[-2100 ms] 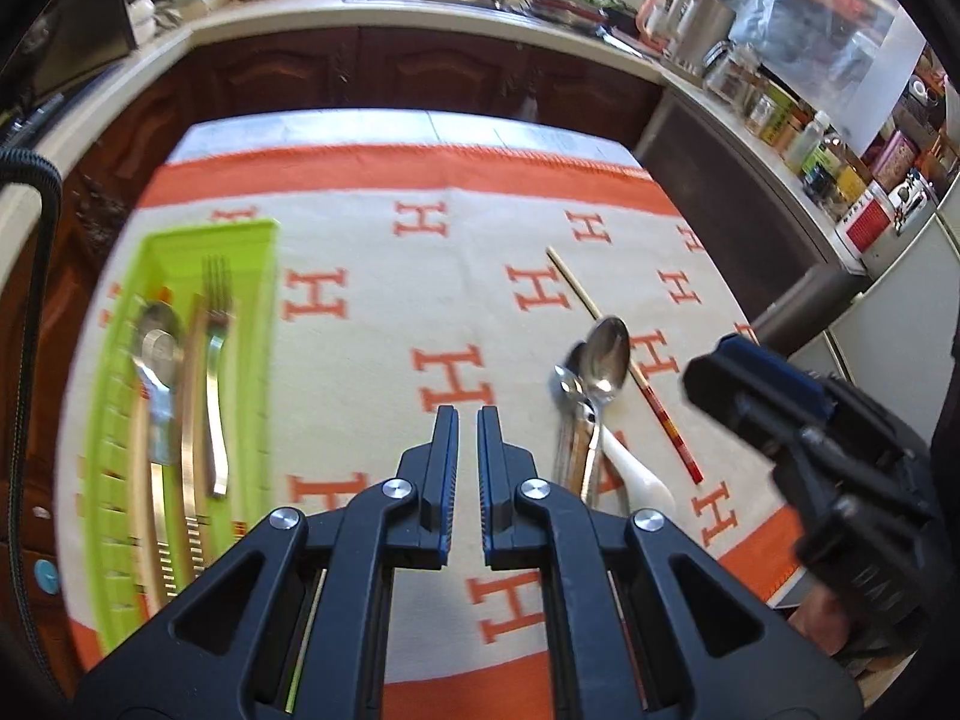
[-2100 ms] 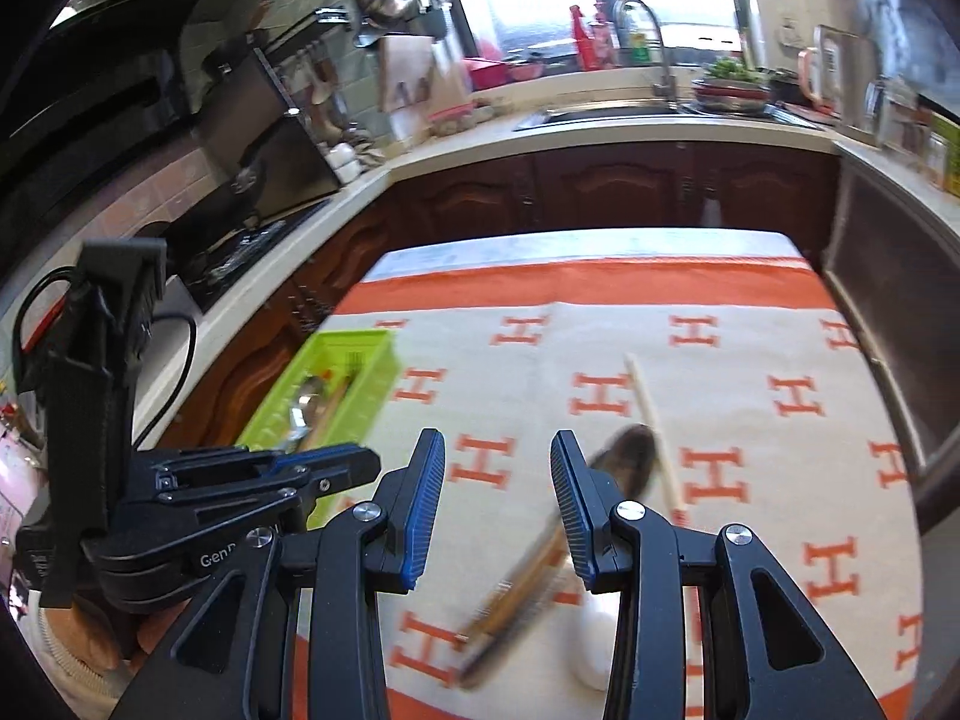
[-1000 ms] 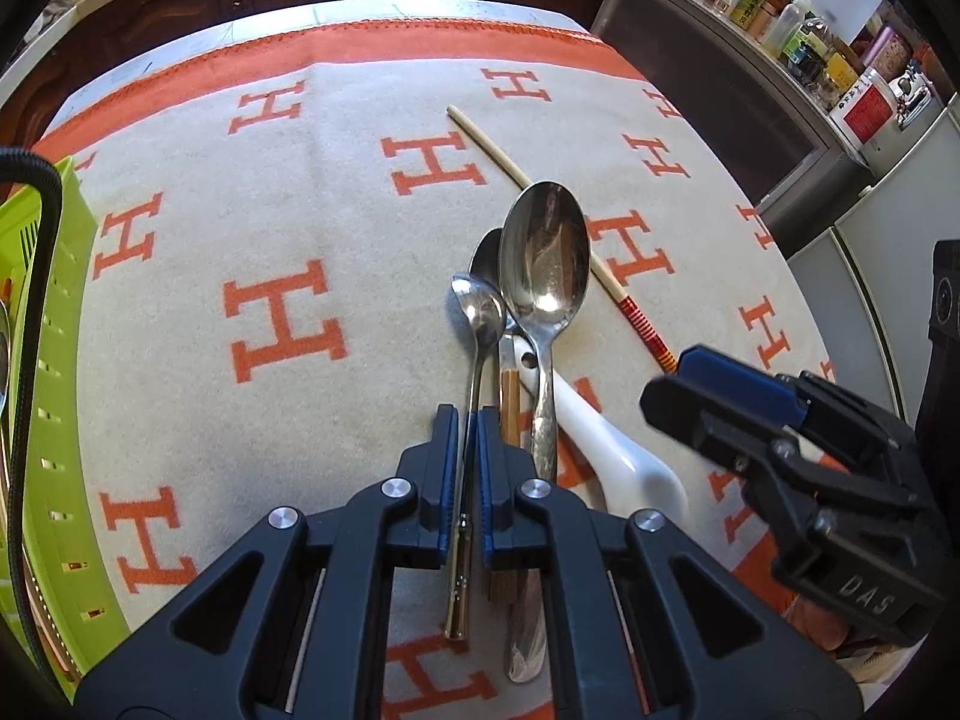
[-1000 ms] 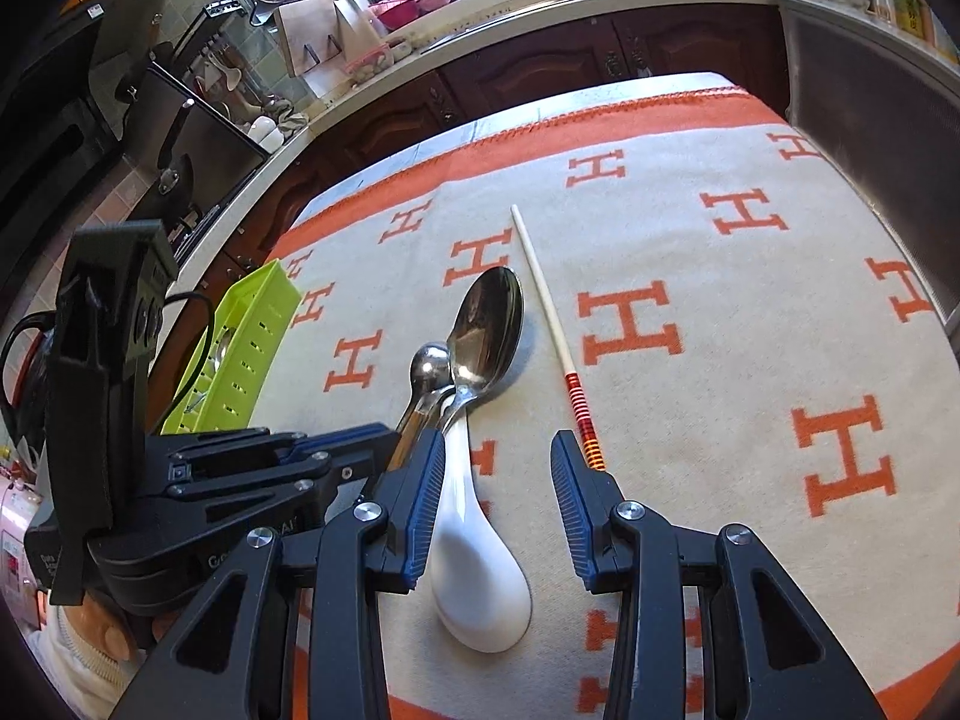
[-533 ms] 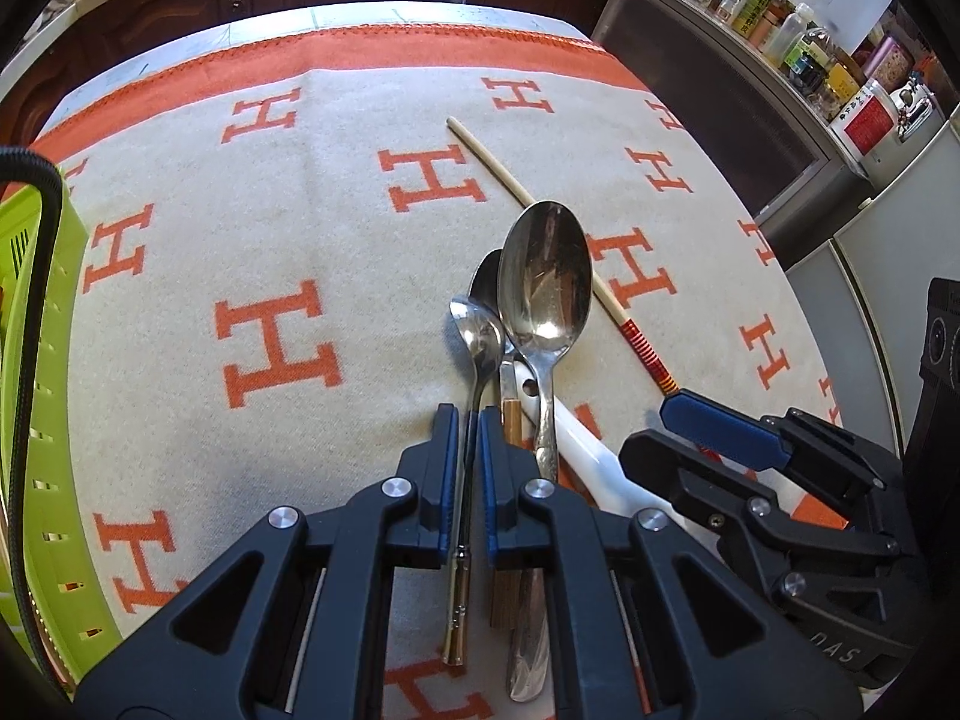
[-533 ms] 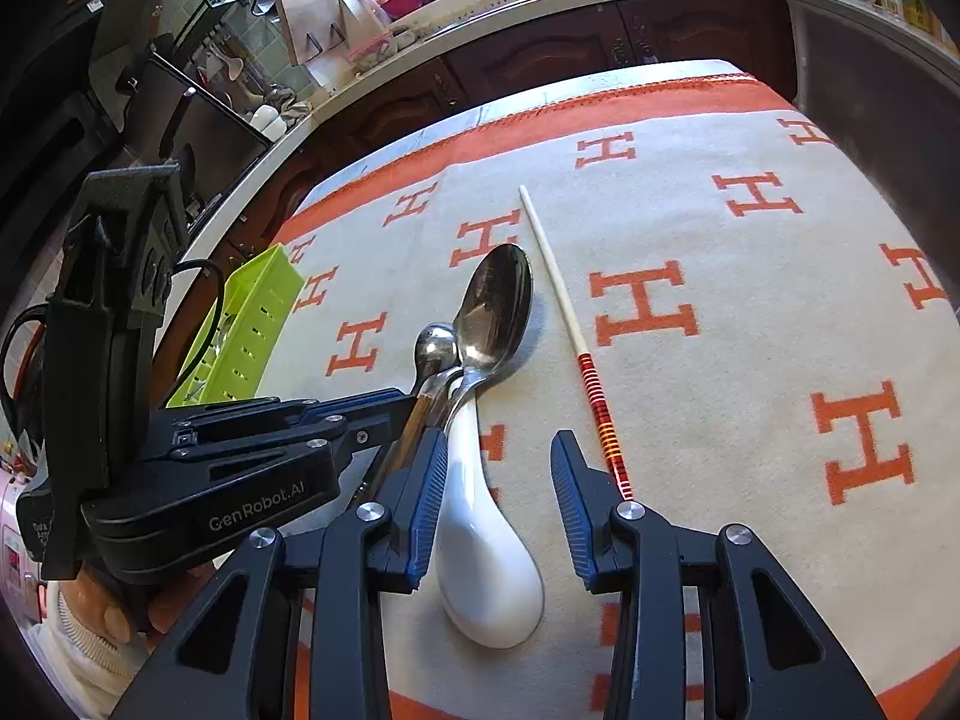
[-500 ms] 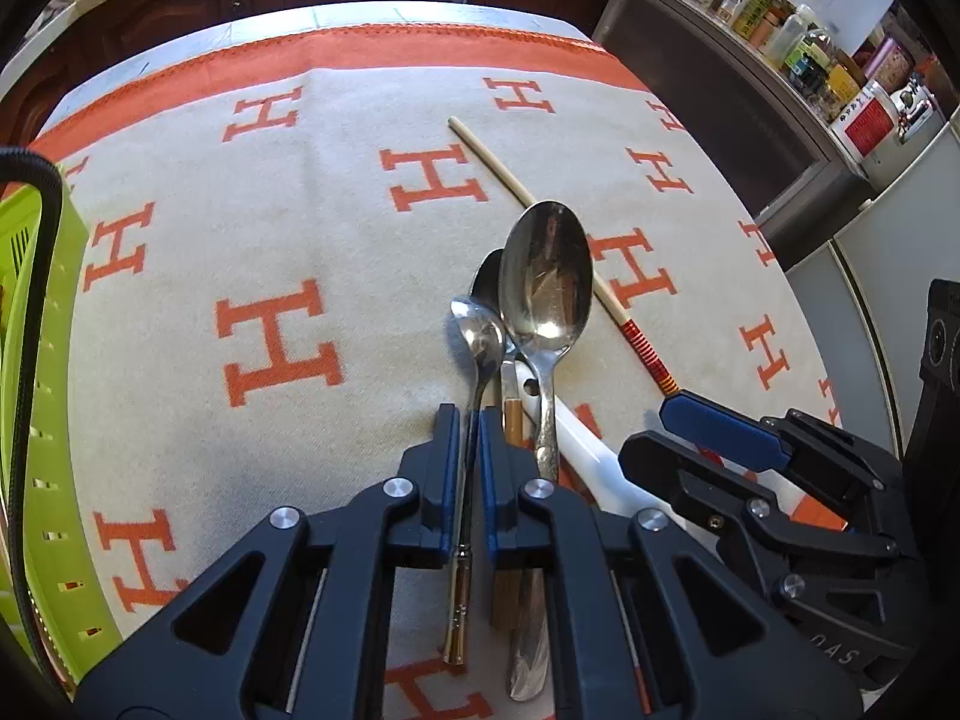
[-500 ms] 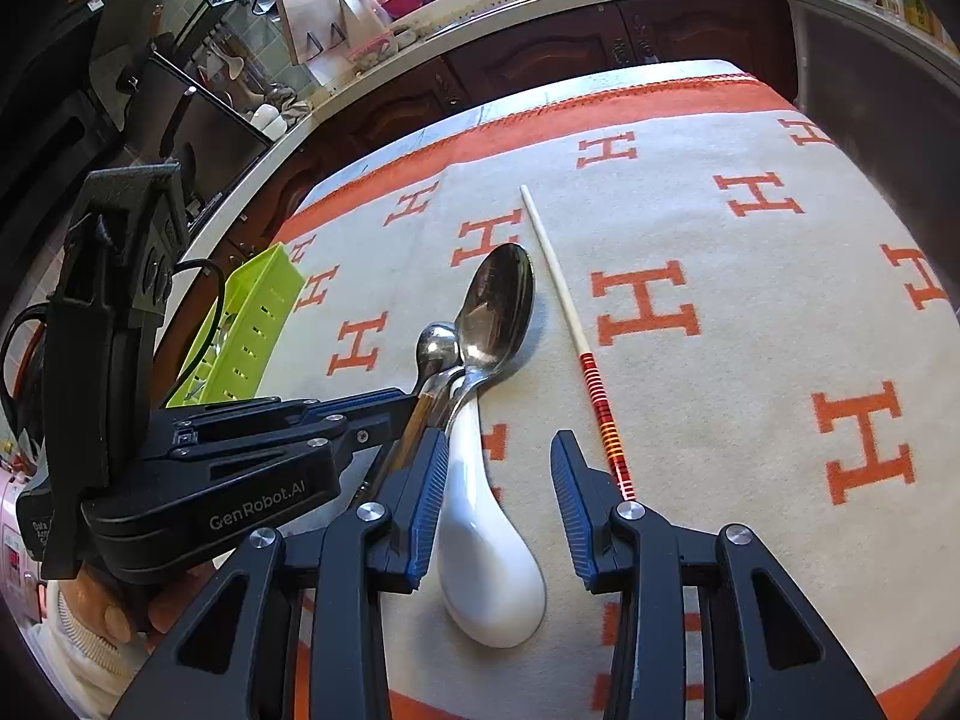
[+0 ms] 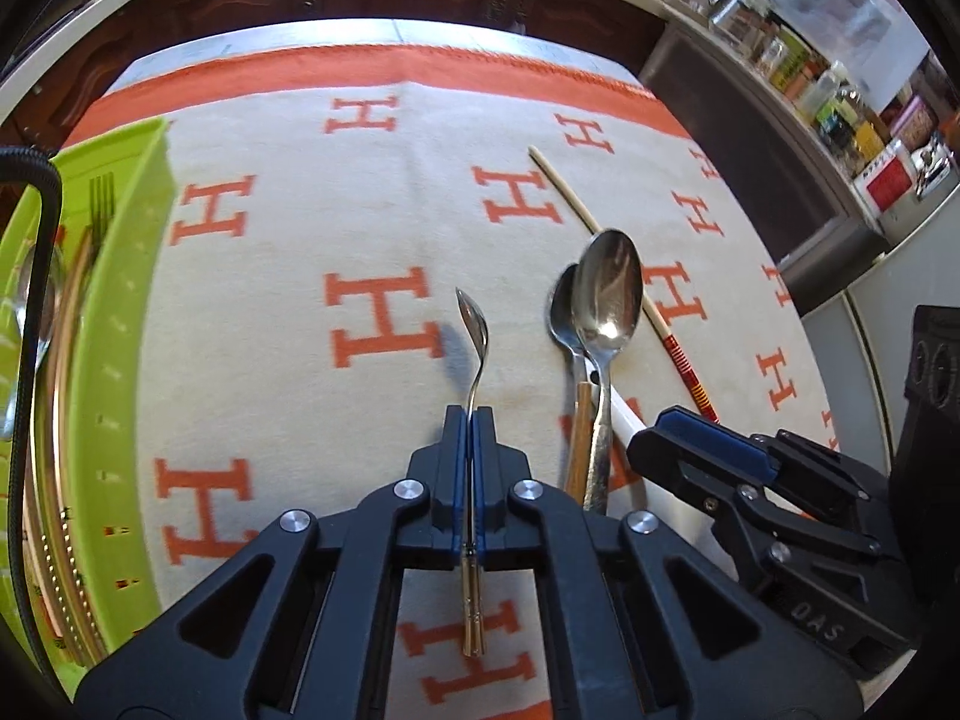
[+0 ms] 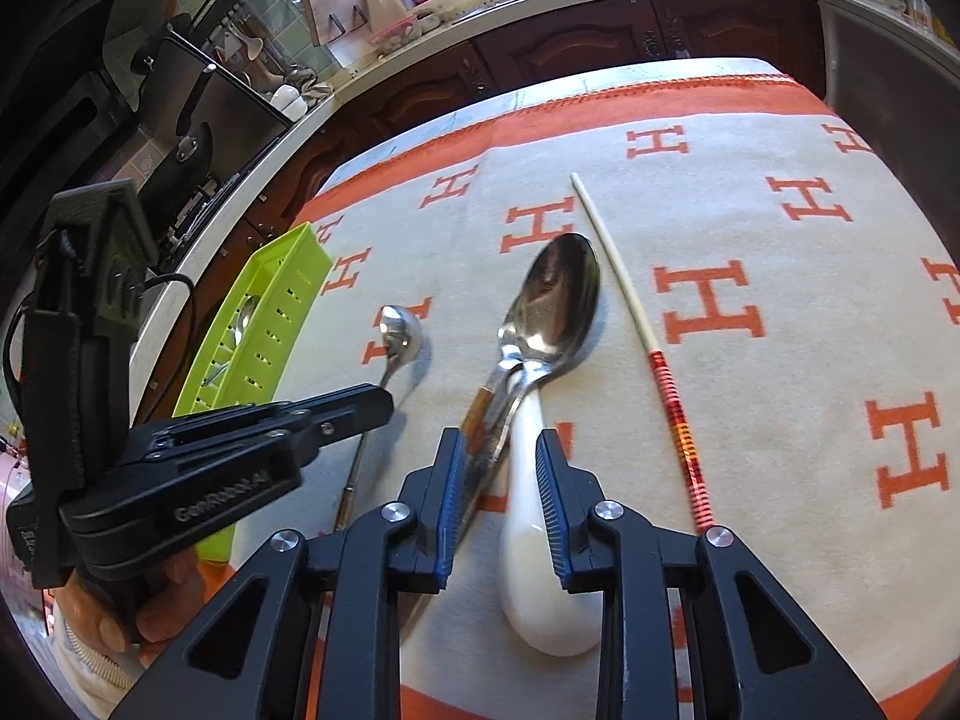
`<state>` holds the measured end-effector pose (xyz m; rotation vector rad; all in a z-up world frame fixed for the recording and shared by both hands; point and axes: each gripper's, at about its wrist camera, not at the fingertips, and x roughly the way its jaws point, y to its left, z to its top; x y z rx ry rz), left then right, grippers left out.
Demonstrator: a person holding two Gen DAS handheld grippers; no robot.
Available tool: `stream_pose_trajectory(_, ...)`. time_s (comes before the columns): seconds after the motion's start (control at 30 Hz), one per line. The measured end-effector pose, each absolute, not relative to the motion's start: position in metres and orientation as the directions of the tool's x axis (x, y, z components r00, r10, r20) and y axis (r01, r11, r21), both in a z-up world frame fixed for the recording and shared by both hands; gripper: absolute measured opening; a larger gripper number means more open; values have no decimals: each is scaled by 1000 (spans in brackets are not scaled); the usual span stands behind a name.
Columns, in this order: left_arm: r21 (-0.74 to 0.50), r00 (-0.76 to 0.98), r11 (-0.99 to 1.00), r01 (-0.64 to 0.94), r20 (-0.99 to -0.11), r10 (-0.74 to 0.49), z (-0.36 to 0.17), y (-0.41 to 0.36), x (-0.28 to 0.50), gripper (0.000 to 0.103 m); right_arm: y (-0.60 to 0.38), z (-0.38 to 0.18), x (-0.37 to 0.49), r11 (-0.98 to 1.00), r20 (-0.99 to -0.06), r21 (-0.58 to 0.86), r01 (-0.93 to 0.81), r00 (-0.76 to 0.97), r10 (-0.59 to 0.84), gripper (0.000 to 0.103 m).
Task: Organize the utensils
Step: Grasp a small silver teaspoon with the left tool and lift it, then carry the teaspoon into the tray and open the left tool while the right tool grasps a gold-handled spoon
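Observation:
My left gripper (image 9: 471, 420) is shut on the handle of a small metal spoon (image 9: 474, 330) and holds it just above the cloth, bowl pointing away; the spoon also shows in the right wrist view (image 10: 399, 330). A large metal spoon (image 9: 606, 300) lies over a second spoon and a wooden-handled utensil (image 9: 577, 444), on top of a white ceramic spoon (image 10: 540, 540). My right gripper (image 10: 498, 468) is open, with its jaws on either side of the white spoon's handle. A single chopstick (image 10: 636, 312) lies to the right. The green utensil tray (image 9: 126, 276) stands at the left.
The tray holds a fork (image 9: 99, 204), spoons and gold-handled cutlery. The table carries a white cloth with orange H marks (image 9: 384, 324). A kitchen counter with jars (image 9: 810, 72) runs along the back and right.
My left gripper has lifted the small spoon off the pile and carried it left, toward the tray. My right gripper has moved forward over the white spoon's handle.

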<state>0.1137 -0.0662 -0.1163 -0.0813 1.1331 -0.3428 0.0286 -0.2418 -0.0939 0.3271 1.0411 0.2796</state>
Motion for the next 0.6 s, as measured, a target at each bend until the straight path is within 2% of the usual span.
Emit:
stream_pose_trajectory(0.4, -281, 432, 938, 202, -834, -343, -86, -31, 96, 0, -215, -93, 45, 918, -805, 382, -106, 450, 387, 17)
stream_pose_trajectory(0.6, -298, 471, 939, 175, -812, -345, -63, -6, 92, 0, -205, -96, 58, 948, -847, 308, -79, 432, 311, 16)
